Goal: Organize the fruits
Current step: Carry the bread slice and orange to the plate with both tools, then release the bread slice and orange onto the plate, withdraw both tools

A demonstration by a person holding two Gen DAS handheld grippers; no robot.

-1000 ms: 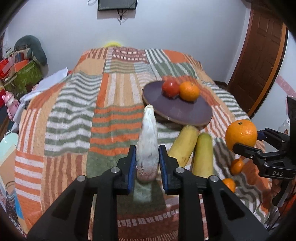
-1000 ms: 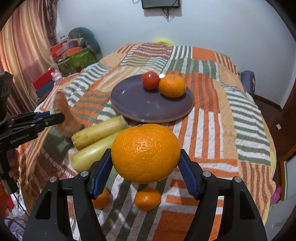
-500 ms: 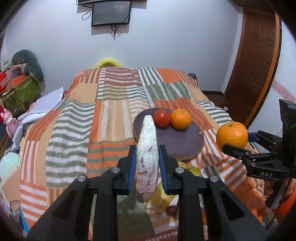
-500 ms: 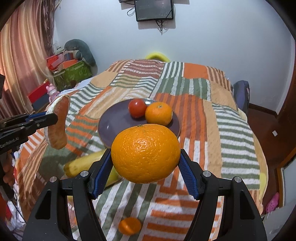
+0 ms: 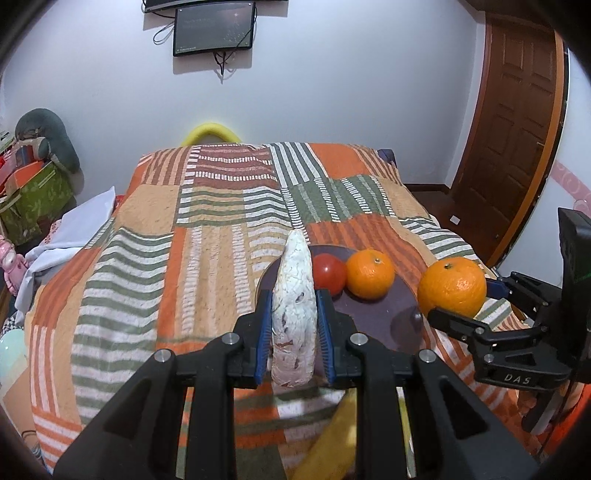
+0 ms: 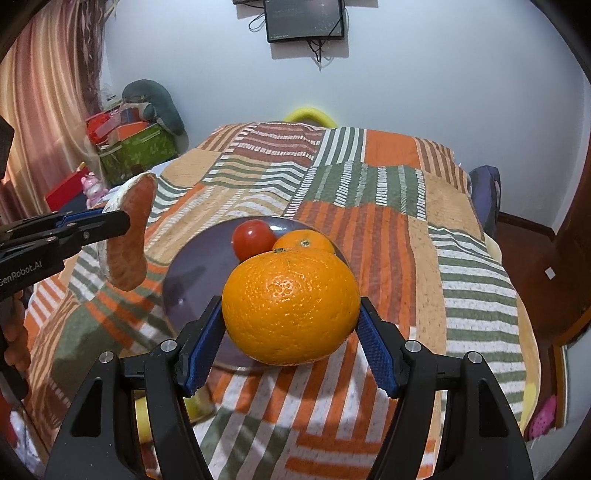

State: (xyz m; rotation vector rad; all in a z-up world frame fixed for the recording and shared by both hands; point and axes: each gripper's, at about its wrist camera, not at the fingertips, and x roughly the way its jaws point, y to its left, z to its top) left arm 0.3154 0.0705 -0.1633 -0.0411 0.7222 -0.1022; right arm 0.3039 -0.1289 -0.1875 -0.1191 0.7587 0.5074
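Observation:
My left gripper (image 5: 293,332) is shut on a papaya slice (image 5: 294,310), white-rinded with orange flesh, held in the air left of the plate; both show in the right wrist view, gripper (image 6: 92,225) and slice (image 6: 129,240). My right gripper (image 6: 291,332) is shut on a large orange (image 6: 291,306), held above the plate's near right edge; it shows in the left wrist view (image 5: 452,286). The purple plate (image 6: 199,277) lies on the bed and holds a tomato (image 6: 253,238) and a small orange (image 6: 304,242).
A striped patchwork quilt (image 5: 207,240) covers the bed. Yellow bananas (image 5: 332,443) lie on it below my left gripper. Boxes and a grey pillow (image 6: 147,122) stand at the far left, a wooden door (image 5: 517,129) at the right, a wall screen (image 5: 214,27) ahead.
Both grippers have risen and tilted up with their fruit; the bed looks farther below, and the bananas and small oranges have slipped toward or out of the bottom of the views.

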